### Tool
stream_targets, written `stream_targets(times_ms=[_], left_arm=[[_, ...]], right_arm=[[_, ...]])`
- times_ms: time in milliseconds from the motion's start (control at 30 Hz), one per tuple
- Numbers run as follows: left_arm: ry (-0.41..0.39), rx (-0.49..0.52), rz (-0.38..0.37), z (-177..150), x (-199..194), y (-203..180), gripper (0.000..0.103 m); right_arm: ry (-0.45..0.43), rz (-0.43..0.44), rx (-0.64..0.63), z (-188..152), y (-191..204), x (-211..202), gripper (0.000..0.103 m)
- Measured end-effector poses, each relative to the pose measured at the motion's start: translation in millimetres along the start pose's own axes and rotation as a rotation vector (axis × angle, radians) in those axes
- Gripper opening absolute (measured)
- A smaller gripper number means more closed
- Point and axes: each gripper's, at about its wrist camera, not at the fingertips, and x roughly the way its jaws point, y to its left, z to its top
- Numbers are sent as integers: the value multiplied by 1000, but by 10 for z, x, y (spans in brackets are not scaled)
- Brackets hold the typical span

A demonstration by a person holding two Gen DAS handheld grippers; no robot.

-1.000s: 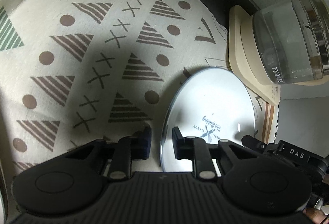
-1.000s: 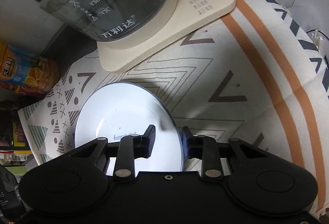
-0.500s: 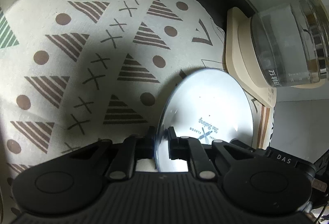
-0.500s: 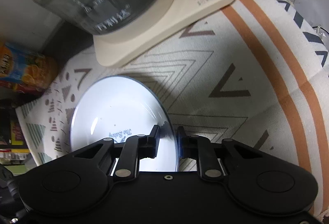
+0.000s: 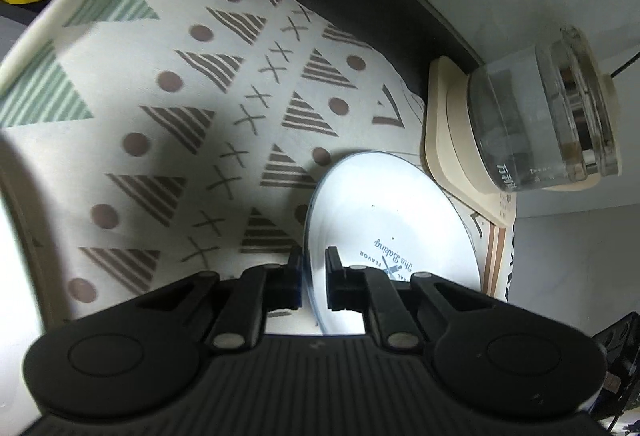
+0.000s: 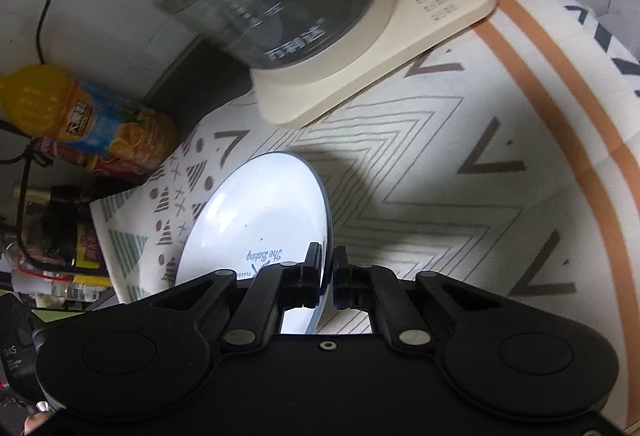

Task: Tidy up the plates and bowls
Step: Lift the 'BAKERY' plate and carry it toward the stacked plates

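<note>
A white plate [image 5: 400, 211] with a thin blue rim and blue lettering is held above the patterned cloth by both grippers. My left gripper [image 5: 313, 278] is shut on the plate's left rim. My right gripper [image 6: 327, 278] is shut on the opposite rim of the same plate [image 6: 256, 215]. In both views the plate is tilted and lifted off the cloth.
A glass kettle [image 5: 544, 115] on a cream base [image 6: 400, 19] stands just beyond the plate. An orange juice bottle [image 6: 80, 115] and other packages lie at the cloth's far edge. A patterned cloth [image 5: 160, 115] covers the table. A pale object edge [image 5: 12, 236] shows at far left.
Both grippers closed onto the plate's rims, then lifted it. The views pulled up and back, showing more of the cloth, the kettle and the juice bottle.
</note>
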Motion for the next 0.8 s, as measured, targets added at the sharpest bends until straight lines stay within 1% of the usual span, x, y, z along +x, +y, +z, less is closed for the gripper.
stream_targets(times_ms=[100,400,567,800], left_arm=[[-15,-18,-7,-13,-124,89,8],[-94,-64,-5,-97,-579,385,8],[-142,-103,1,-159,-832,574,8],[-195,-166,-3,-295,-1058,839,8]], right_arm=[[-4,15,-26,-77,109,-14,6],[-5,73,-141,-271,535,-88,6],[15,119,-181,-352,735,-57,7],[55,152,-256,-485,983,-11,7]])
